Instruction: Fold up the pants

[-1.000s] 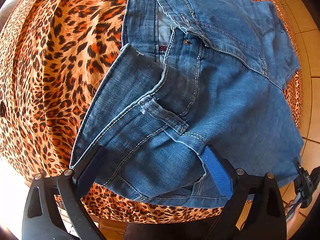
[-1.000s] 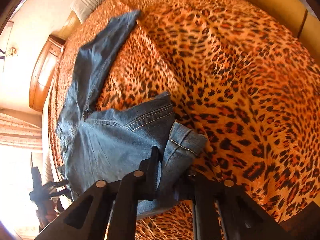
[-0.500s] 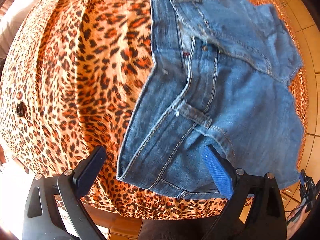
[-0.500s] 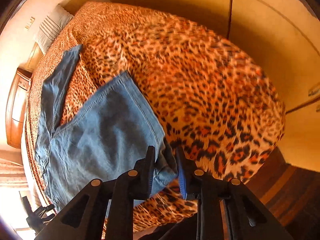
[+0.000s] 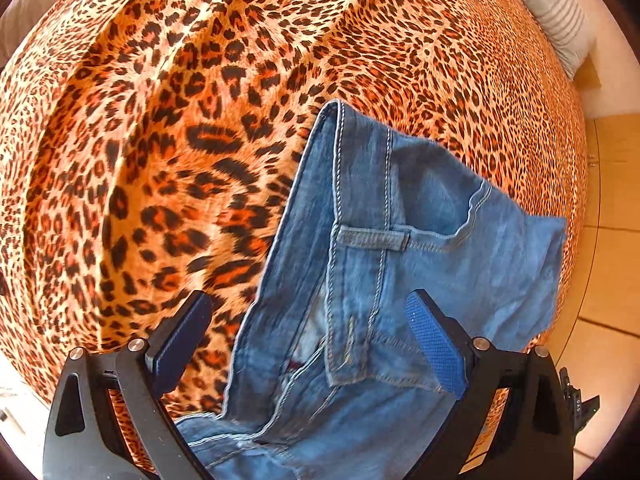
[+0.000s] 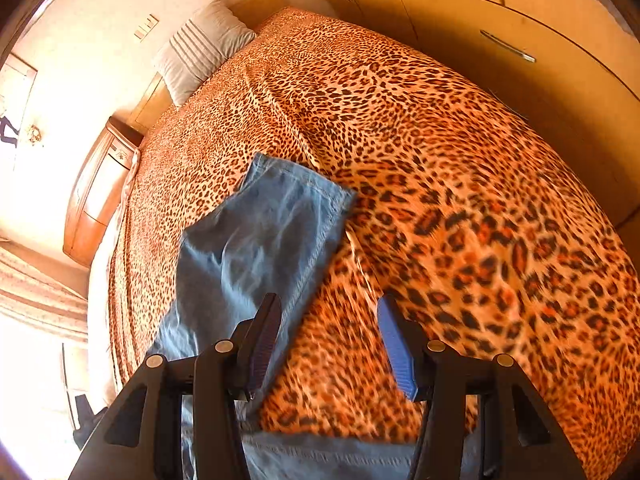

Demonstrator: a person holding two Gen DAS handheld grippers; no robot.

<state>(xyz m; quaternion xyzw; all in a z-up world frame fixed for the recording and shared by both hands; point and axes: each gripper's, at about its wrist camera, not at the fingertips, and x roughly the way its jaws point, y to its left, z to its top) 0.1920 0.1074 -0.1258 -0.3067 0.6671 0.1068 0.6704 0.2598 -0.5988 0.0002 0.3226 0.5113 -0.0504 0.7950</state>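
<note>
Blue denim jeans [image 5: 400, 248] lie on a leopard-print bedspread [image 5: 160, 140]. In the left wrist view the waistband, a belt loop and a pocket show, bunched between the fingers of my left gripper [image 5: 312, 344], which is open and hovers just above the cloth. In the right wrist view a jeans leg [image 6: 264, 240] stretches away over the bedspread [image 6: 460, 200], and more denim lies under the gripper at the bottom edge. My right gripper [image 6: 328, 340] is open and empty, its left finger over the edge of the leg.
A striped pillow [image 6: 200, 48] lies at the head of the bed. A wooden nightstand [image 6: 100, 192] stands beside it. Wardrobe doors [image 6: 520, 40] run along the far side. Tiled floor [image 5: 608, 240] shows past the bed's right edge.
My right gripper has opened and let go of the jeans; it now looks along the leg toward the pillow. The left view has swung round, with the waistband now close between its fingers.
</note>
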